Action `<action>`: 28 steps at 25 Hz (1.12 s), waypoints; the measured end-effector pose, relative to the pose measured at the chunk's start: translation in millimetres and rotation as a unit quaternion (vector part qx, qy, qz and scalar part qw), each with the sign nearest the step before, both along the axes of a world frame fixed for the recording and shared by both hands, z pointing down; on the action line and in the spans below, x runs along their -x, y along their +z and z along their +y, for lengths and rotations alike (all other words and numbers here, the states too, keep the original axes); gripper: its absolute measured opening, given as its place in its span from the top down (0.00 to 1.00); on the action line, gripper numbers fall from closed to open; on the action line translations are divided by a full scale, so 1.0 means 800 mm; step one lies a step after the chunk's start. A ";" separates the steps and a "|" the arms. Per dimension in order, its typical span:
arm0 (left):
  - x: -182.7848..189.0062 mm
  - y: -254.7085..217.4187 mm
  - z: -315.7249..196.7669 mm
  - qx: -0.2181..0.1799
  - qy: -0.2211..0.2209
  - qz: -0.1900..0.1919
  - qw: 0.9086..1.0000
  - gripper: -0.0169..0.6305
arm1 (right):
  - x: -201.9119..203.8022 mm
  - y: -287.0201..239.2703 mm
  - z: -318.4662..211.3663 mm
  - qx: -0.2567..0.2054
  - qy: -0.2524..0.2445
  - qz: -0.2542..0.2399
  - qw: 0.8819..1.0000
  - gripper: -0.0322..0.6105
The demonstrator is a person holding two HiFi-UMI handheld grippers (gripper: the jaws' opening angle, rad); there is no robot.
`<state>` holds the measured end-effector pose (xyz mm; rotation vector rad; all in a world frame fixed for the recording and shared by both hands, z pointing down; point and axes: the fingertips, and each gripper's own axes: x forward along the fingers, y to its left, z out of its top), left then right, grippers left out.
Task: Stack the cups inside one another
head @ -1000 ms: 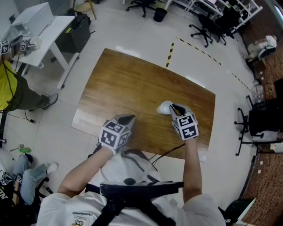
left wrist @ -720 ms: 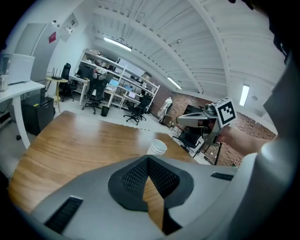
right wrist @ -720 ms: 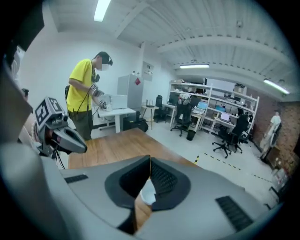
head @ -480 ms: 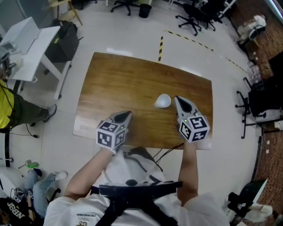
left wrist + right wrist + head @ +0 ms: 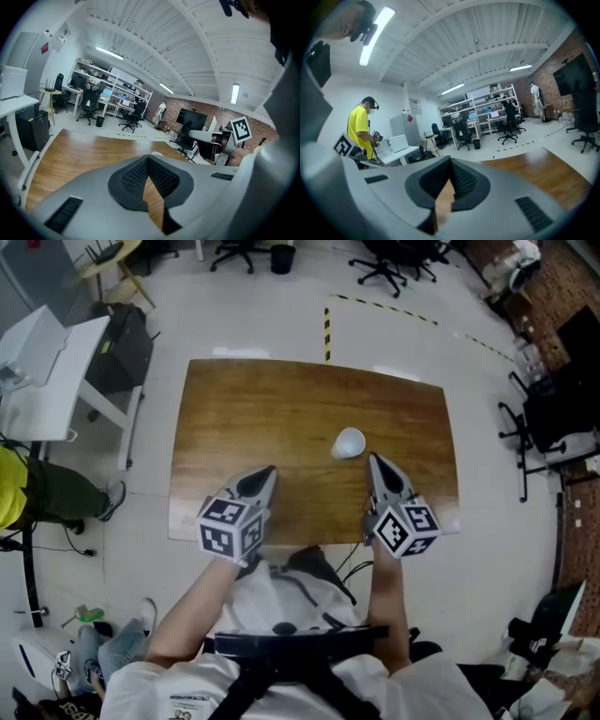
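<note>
On the left, the grey left gripper (image 5: 263, 474) with its marker cube hangs over the near side of the brown wooden table (image 5: 262, 418). Its jaws are pressed together with nothing between them. Moving right, there's the small white round cup (image 5: 349, 442) on the tabletop, right of centre. It's plain and pale, its round rim seen from above. Whether others are nested inside, I cannot tell. Further right, the right gripper (image 5: 374, 460) has its tip near the cup, jaws closed tight and empty.

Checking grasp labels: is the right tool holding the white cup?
No, the white cup stands on the table just ahead of the right tool, whose jaws are closed with nothing between them.
</note>
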<state>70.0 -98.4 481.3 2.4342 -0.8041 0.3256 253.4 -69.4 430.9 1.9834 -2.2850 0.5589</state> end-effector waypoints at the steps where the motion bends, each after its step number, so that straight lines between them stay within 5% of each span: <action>1: 0.002 -0.001 0.001 -0.001 0.001 -0.001 1.000 0.98 | 0.005 0.006 0.006 0.006 0.003 0.006 1.000 0.95; 28: -0.003 0.005 0.023 0.000 0.040 0.001 0.999 0.98 | 0.043 0.029 0.072 0.043 0.031 0.037 0.998 0.95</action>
